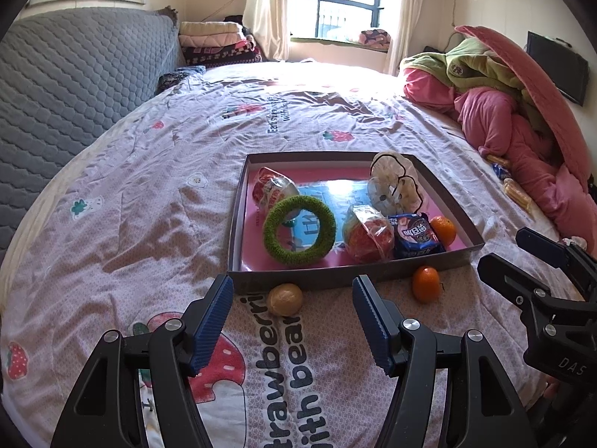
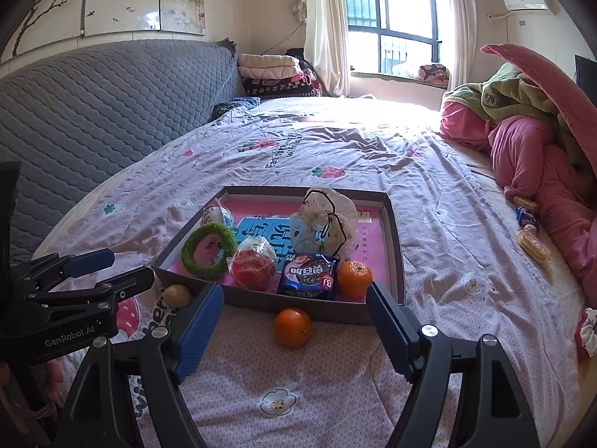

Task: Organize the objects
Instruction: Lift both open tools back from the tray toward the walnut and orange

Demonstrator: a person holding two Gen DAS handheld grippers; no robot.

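- The work stood at the gathering stage: a shallow cardboard tray (image 1: 347, 278) lay on the bed (image 1: 149, 194) and already held several things, while two round fruits sat loose on the sheet just outside its near wall.
- Inside the tray were a green fuzzy ring (image 1: 298, 229), a wrapped red ball (image 1: 367, 235), a blue snack packet (image 1: 416, 237), one orange (image 1: 443, 229) in the near right corner, a clear bag (image 1: 391, 183) towards the back and a red-and-white wrapped snack (image 1: 270, 186) at the back left.
- The left tongs (image 1: 293, 311) were wide and held nothing; the pale yellowish fruit (image 1: 286, 298) lay on the sheet between their tips, close to the tray wall, with neither pad touching it.
- The right tongs (image 2: 294, 321) were likewise wide and empty, and the loose orange (image 2: 293, 326) lay between their tips, apart from both pads.
- The step in hand looked like lining up each pair of tongs on its own fruit.
- The next move probably called for lowering until the pads flanked the fruit at its widest, closing gently since a round fruit may roll, then lifting over the low wall into a free spot.
- More snack packets (image 2: 531, 240) lay far right beside the pink bedding (image 2: 541, 171), likely still to be collected.
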